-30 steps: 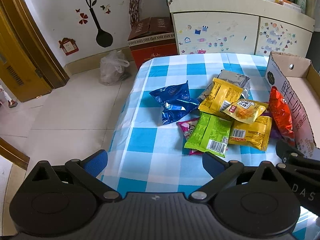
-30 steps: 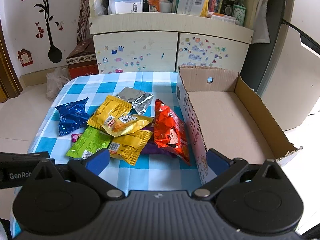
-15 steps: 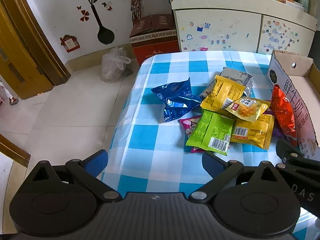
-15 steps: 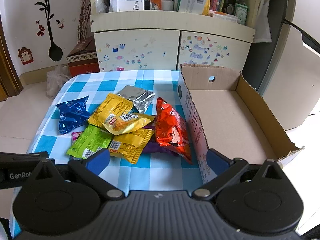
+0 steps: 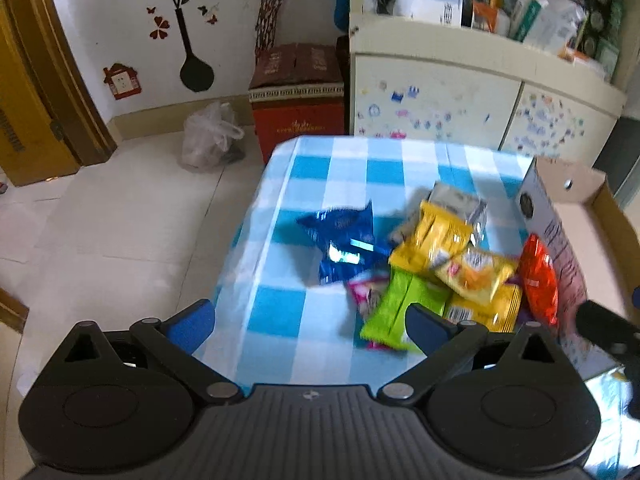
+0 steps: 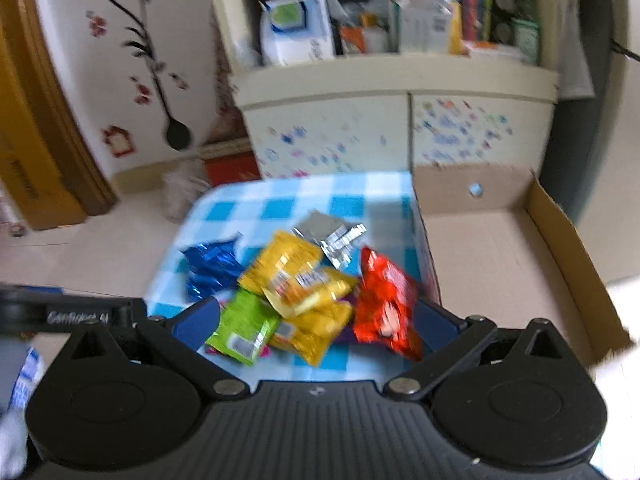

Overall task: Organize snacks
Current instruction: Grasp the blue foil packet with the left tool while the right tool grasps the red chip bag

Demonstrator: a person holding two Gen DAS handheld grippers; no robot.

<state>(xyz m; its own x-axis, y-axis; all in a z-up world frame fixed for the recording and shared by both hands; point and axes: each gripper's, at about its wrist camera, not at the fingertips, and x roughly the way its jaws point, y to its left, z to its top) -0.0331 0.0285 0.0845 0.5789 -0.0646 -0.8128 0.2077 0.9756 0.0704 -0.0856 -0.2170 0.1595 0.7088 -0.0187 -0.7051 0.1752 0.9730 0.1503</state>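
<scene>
Both grippers hover above the near edge of the checked table [image 5: 276, 316], jaws spread, nothing held. Left gripper [image 5: 310, 322] sits over the near-left of the snack pile; right gripper [image 6: 318, 314] is over its near side. Snack pile, near to far: green packet [image 6: 244, 328] nearest, yellow packets [image 6: 298, 280] stacked behind it, red bag [image 6: 384, 304] at the pile's right, leaning on the wall of the cardboard box [image 6: 496, 256]. Blue foil bag [image 5: 346, 242] on the pile's left, silver packet [image 6: 332, 238] at the back. Box interior shows no snacks. Sticker-covered cabinet [image 6: 400, 132] beyond the table. Both views motion-blurred.
</scene>
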